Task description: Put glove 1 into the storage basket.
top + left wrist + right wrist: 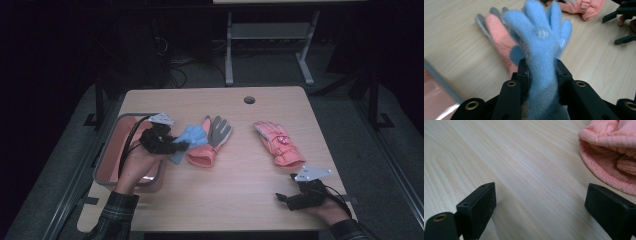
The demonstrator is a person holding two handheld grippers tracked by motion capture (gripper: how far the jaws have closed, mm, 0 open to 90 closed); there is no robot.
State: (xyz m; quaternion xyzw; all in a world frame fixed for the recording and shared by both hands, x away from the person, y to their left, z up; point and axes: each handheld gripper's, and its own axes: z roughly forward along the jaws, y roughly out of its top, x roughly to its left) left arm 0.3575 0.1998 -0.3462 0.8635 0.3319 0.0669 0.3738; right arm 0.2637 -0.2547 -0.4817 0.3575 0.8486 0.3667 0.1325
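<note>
Nearest to us, our right gripper (286, 198) rests low at the near right of the desk (240, 195) with its jaws standing wide and nothing between them; in the right gripper view bare pale woodgrain lies between the two black pads, and the knitted cuff of a quilted pink glove (614, 150) sits just beyond the right pad, apart from it.

At the near left, our left gripper (541, 72) is clamped on the blue fleece glove (541, 45) at its wrist end, the fingers standing free beyond the jaws. We judge it very light and wholly limp: the fuzzy pile squashes to a narrow neck where the pads press, so the grip is on bunched cloth, not on anything firm. The fleece should hold against the pads rather than slip (though a pinch on one layer alone could let it slide). The cuff seems the sound place to hold, since the fingers flop.

In the high view that glove (190, 140) hangs just above the desk, beside the salmon-and-grey glove (210, 142), which lies flat, palm showing a smooth grey patch. Left of the hand sits a grey-rimmed tray (107, 150) with a reddish floor. Farther right lies the pink glove (277, 142), padded, puffier, probably slicker-shelled.
</note>
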